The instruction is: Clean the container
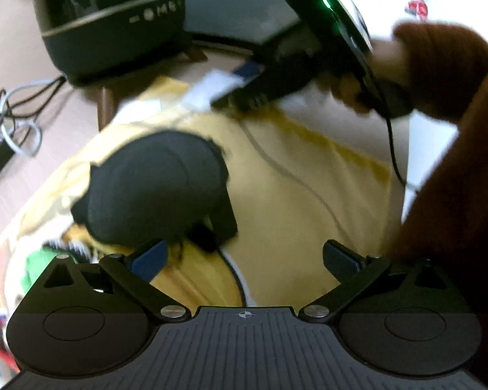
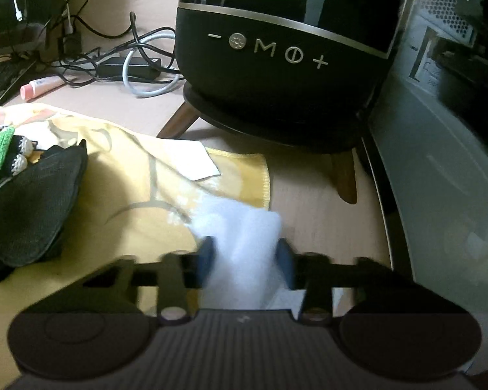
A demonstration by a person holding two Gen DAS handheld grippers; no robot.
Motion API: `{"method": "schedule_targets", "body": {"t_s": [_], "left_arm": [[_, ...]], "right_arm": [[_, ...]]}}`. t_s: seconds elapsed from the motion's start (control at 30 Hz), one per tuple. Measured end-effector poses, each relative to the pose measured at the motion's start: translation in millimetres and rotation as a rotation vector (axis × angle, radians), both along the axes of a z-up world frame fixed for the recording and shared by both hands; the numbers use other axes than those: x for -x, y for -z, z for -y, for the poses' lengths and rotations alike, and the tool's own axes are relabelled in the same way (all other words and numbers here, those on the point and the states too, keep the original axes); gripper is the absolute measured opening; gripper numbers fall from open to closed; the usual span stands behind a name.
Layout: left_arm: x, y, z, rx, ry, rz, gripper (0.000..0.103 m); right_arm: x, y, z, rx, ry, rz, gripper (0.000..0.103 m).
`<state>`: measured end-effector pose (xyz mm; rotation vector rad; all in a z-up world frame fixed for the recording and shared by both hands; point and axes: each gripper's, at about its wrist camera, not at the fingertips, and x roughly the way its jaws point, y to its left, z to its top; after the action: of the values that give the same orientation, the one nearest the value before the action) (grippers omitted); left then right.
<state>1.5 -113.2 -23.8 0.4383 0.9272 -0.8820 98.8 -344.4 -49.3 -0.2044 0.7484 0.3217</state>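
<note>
A black oval fabric case [image 1: 156, 188] lies on a yellow cloth [image 1: 292, 201]; the right wrist view has the case [image 2: 32, 208] at its left. My left gripper [image 1: 244, 260] hovers just in front of the case, open, with nothing between its blue-padded fingers. My right gripper [image 2: 245, 256] is shut on a crumpled white tissue [image 2: 244, 237] over the cloth's right edge [image 2: 237, 175]. From the left wrist view, the right gripper [image 1: 227, 89] with the tissue [image 1: 208, 86] is beyond the case, held by a hand in a brown sleeve [image 1: 445, 74].
A black round appliance on wooden legs [image 2: 283, 48] stands at the back, with a grey computer case [image 2: 439, 162] to its right. A white paper slip [image 2: 192, 159] and a green crochet toy [image 2: 0, 149] lie on the cloth. Tangled cables [image 2: 130, 61], a pink tube [image 2: 39, 86] and a keyboard [image 2: 0, 81] are at the far left.
</note>
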Motion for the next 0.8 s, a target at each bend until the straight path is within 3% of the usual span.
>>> {"method": "schedule_targets", "body": {"t_s": [0.03, 0.07, 0.17, 0.4, 0.57, 0.73, 0.8], "left_arm": [[-0.1, 2.6, -2.9, 0.003, -0.022, -0.017, 0.103], [-2.9, 4.6, -5.8, 0.013, -0.053, -0.038, 0.103], [-11.0, 6.3, -8.9, 0.029, -0.137, -0.051, 0.103], [-15.1, 1.6, -9.1, 0.016, -0.216, -0.012, 0.103], [-25.0, 1.5, -15.8, 0.102, -0.270, -0.075, 0.103], [-26.9, 4.4, -18.8, 0.086, -0.285, -0.074, 0.103], [-28.7, 4.8, -23.4, 0.088, -0.304, -0.079, 0.103]], "right_arm": [[-1.2, -3.8, -1.4, -0.048, -0.010, -0.011, 0.014], [-2.4, -7.5, -2.8, -0.097, -0.021, -0.022, 0.013], [-6.0, -18.8, -7.1, -0.241, -0.052, -0.054, 0.013], [-14.3, -45.2, -17.0, -0.579, -0.126, -0.130, 0.013], [-20.3, -63.1, -24.7, -0.816, -0.178, -0.186, 0.017], [-20.8, -5.9, -75.2, -0.568, -0.220, -0.297, 0.017], [-12.0, -4.7, -82.0, -0.444, -0.257, -0.234, 0.012]]}}
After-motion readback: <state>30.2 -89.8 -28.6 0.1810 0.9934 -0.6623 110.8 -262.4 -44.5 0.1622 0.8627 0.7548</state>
